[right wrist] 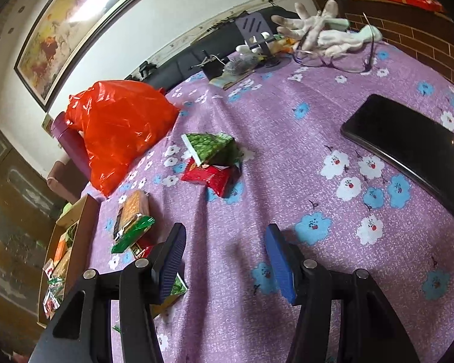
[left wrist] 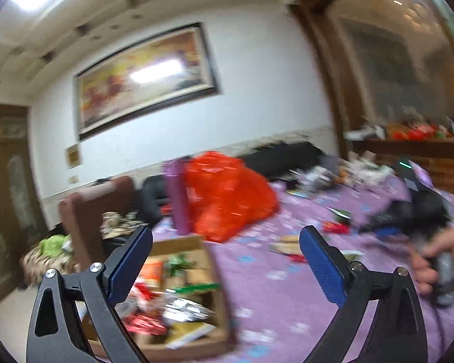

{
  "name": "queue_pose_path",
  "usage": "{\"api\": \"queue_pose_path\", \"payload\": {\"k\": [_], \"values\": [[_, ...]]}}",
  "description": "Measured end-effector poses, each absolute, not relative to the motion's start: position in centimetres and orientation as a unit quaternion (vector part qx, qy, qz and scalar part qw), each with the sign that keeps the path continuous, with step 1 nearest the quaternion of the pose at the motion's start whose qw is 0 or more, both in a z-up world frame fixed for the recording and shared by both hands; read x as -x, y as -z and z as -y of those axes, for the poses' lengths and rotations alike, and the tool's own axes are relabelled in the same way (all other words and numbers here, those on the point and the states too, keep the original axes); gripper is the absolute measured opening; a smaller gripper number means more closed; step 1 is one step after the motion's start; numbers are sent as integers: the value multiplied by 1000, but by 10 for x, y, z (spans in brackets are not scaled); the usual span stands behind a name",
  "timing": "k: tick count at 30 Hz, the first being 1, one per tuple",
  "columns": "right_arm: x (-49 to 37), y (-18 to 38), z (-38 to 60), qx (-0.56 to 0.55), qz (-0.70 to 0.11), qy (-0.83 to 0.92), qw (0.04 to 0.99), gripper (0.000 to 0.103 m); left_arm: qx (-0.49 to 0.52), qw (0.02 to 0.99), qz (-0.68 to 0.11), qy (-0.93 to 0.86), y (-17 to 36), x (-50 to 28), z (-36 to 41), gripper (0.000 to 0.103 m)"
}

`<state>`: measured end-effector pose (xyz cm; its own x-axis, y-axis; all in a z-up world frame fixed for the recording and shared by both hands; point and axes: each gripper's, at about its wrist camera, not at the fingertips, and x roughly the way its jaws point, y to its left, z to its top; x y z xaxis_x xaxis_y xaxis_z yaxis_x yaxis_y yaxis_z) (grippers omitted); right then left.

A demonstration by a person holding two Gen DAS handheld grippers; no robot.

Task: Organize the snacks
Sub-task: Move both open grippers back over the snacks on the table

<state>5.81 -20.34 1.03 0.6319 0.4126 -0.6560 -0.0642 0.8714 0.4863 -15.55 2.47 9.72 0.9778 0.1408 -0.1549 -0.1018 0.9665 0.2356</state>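
While both grippers stand empty: left gripper (left wrist: 225,261) spread wide, beside the box (left wrist: 218,296) of snacks; right gripper (right wrist: 225,257) half spread above the cloth (right wrist: 287,157). Green packet (right wrist: 215,146) lies on red packet (right wrist: 210,178), near orange bag (right wrist: 118,127).

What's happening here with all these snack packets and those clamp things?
A person is tidying snacks off a table under a purple flowered cloth, holding a two-finger gripper in each hand. The left gripper is open and empty above a cardboard box already holding packets at the table's edge. The right gripper is open too, gripping nothing, low over the cloth. A green packet and a red packet still lie ahead, beside an orange plastic bag.
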Motion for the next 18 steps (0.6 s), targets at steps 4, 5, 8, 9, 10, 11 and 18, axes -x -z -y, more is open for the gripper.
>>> {"api": "queue_pose_path", "payload": {"k": [4, 5, 8, 9, 10, 11, 18], "values": [[-59, -9, 205, -223, -410, -139, 873, 59, -119, 981, -156, 7, -87, 147, 8, 98], [-58, -9, 206, -227, -408, -140, 873, 59, -118, 977, -177, 20, -85, 143, 13, 98], [-57, -10, 207, -227, -407, -139, 874, 59, -108, 965, -232, 50, -77, 130, 23, 98], [-57, -11, 207, -226, -406, -140, 874, 59, -105, 962, -246, 58, -76, 126, 24, 98], [-57, -11, 207, -226, -406, -141, 874, 59, -102, 957, -262, 69, -75, 121, 26, 98], [-57, -11, 206, -225, -406, -141, 875, 59, -99, 954, -271, 77, -74, 119, 26, 98], [-58, -10, 215, -246, -404, -138, 870, 59, -71, 922, -356, 136, -63, 79, 35, 98]]}}
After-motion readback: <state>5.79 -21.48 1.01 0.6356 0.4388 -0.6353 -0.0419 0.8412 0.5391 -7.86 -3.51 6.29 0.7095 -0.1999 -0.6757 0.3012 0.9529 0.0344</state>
